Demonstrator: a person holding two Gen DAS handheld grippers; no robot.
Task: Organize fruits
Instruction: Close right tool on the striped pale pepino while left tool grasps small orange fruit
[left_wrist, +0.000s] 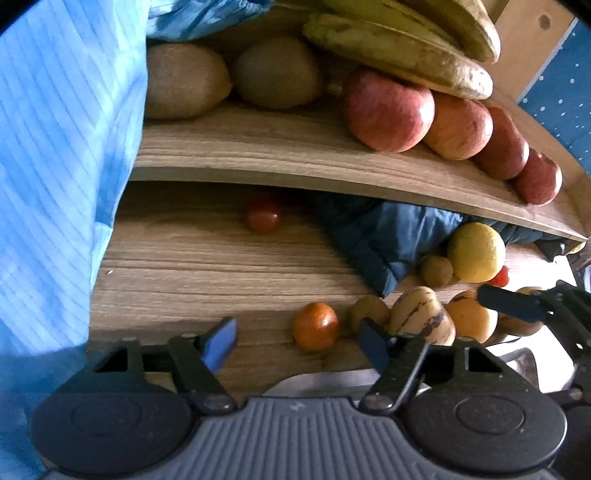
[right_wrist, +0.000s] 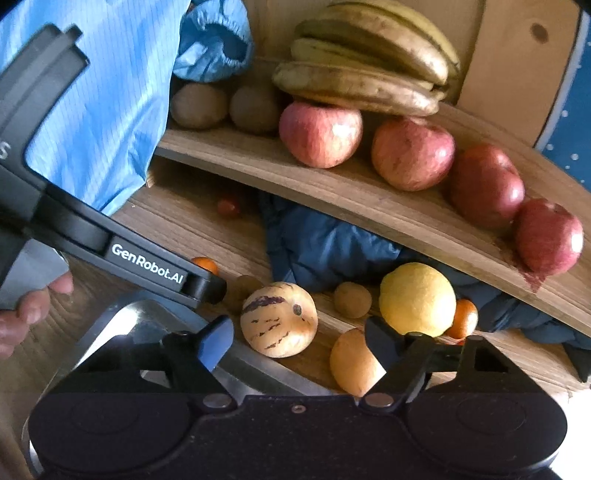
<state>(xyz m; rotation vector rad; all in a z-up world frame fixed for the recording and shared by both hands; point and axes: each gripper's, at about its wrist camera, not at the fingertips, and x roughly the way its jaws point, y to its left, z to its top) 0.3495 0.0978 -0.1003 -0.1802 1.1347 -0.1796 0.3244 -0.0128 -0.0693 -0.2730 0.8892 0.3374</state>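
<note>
Both cams ride on the grippers and look steeply down along the fingers at a two-level wooden shelf (left_wrist: 295, 155), pretty close up. The left one sits further left, low over the bottom board. The right one looks from further right and catches the left gripper (right_wrist: 207, 288) in its frame. Both share the bananas (right_wrist: 369, 62), red apples (left_wrist: 388, 110), and the striped fruit (right_wrist: 279, 319).

Blue cloth (left_wrist: 391, 243) blocks the lower shelf (left_wrist: 184, 266) behind fruit.
</note>
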